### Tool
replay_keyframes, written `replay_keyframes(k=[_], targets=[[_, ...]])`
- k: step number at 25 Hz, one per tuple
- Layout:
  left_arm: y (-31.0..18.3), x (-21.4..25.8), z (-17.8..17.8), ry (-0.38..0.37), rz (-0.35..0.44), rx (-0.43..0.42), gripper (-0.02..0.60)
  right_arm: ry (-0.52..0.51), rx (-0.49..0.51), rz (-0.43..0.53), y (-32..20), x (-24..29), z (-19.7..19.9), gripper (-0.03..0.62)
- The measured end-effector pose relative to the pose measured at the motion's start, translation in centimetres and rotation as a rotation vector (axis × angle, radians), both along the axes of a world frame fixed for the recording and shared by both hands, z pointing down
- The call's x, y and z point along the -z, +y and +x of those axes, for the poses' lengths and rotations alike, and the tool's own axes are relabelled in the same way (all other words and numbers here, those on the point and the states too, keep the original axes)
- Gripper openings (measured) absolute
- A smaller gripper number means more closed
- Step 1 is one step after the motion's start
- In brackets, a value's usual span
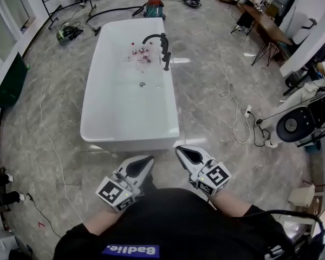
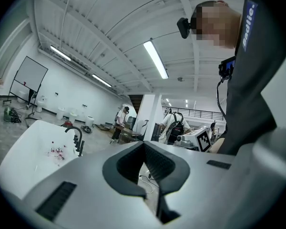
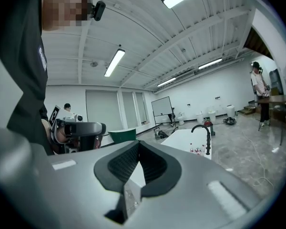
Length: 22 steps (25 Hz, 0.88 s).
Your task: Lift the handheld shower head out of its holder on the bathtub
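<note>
A white bathtub (image 1: 100, 121) stands on the grey floor ahead of me. On its right rim, a black curved faucet (image 1: 155, 37) rises beside the black handheld shower head (image 1: 167, 62), which stands upright in its holder. Both grippers are held close to the person's body, well short of the tub's near end. The left gripper (image 1: 145, 162) is shut and holds nothing. The right gripper (image 1: 183, 153) is likewise shut and empty. The faucet shows far off in the left gripper view (image 2: 76, 138) and in the right gripper view (image 3: 203, 136).
Several small bottles (image 1: 140, 55) lie inside the tub near the faucet. A white cable (image 1: 227, 93) trails across the floor right of the tub to a power strip (image 1: 248, 111). A red-and-green vacuum (image 1: 154, 7) sits beyond the tub. A table (image 1: 265, 23) stands at back right.
</note>
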State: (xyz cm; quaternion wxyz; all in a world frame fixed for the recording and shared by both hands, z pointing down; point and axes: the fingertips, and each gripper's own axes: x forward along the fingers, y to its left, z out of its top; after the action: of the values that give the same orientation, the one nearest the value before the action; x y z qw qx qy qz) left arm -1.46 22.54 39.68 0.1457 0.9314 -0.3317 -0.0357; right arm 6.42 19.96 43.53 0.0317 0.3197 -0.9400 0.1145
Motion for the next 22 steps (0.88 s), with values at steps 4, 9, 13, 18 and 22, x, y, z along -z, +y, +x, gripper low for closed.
replay_keyframes(k=[4,9,13,18,22], targets=[[-5.5,-0.6,-2.4,0.015,0.007,-0.012,-0.006,0.022,-0.019,-0.001,-4.7,-0.6,-2.1,0.003],[-12.5,-0.9,-5.4,0.025,0.0,-0.033,-0.006,0.047,-0.045,0.003,-11.3,-0.6,-4.8,0.003],[-17.2,-1.2,-7.6,0.037,-0.007,-0.054,-0.006,0.057,-0.071,-0.01,-16.2,-0.8,-6.6,0.006],[-22.2,-1.2,-10.6,0.043,-0.017,-0.076,-0.006,0.08,-0.107,0.009,-21.7,0.0,-8.6,0.012],[-25.0,-1.0,-11.0,0.058,-0.016,-0.078,-0.006,0.092,-0.129,0.027,-24.8,0.2,-8.8,0.019]])
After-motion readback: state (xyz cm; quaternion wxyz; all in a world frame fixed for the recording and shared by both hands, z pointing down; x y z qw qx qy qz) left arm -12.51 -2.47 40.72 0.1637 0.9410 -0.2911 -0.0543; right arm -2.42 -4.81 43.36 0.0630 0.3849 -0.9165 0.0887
